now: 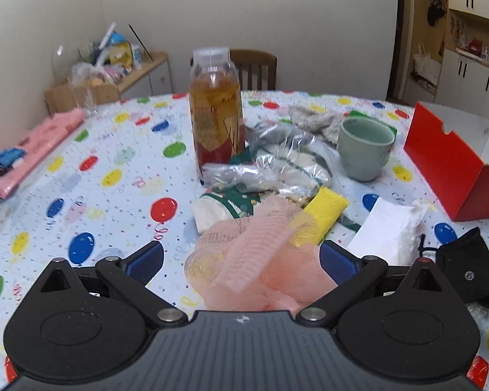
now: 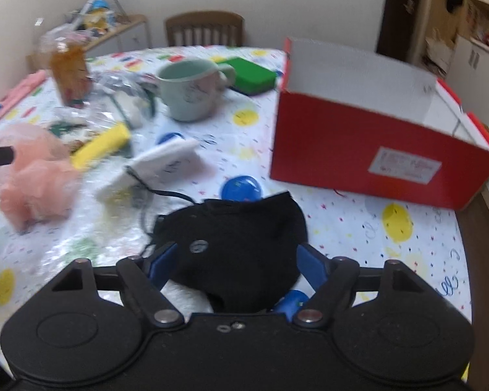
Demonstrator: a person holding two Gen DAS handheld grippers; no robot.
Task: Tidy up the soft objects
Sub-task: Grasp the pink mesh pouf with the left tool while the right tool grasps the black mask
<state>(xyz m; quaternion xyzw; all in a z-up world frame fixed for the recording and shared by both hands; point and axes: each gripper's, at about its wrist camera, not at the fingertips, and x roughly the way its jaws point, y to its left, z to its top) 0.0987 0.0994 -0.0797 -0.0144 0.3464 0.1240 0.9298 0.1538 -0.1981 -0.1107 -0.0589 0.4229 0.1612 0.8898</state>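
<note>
A pink mesh bath pouf [image 1: 254,254] lies on the balloon tablecloth between the wide-open fingers of my left gripper [image 1: 241,260]; it also shows in the right wrist view [image 2: 32,176]. A black face mask [image 2: 241,244] lies between the open fingers of my right gripper [image 2: 238,267]; it also shows in the left wrist view [image 1: 469,267]. A yellow sponge [image 1: 322,215], a white folded cloth [image 1: 388,228], bagged socks [image 1: 277,166] and a grey knit piece [image 1: 316,117] lie behind the pouf. An open red box [image 2: 375,143] stands at the right.
A tea bottle [image 1: 215,110] and a green mug [image 1: 365,150] stand mid-table. A green sponge [image 2: 251,75] lies behind the mug. A pink bag [image 1: 32,150] lies at the left edge. A wooden chair [image 1: 254,68] stands behind the table.
</note>
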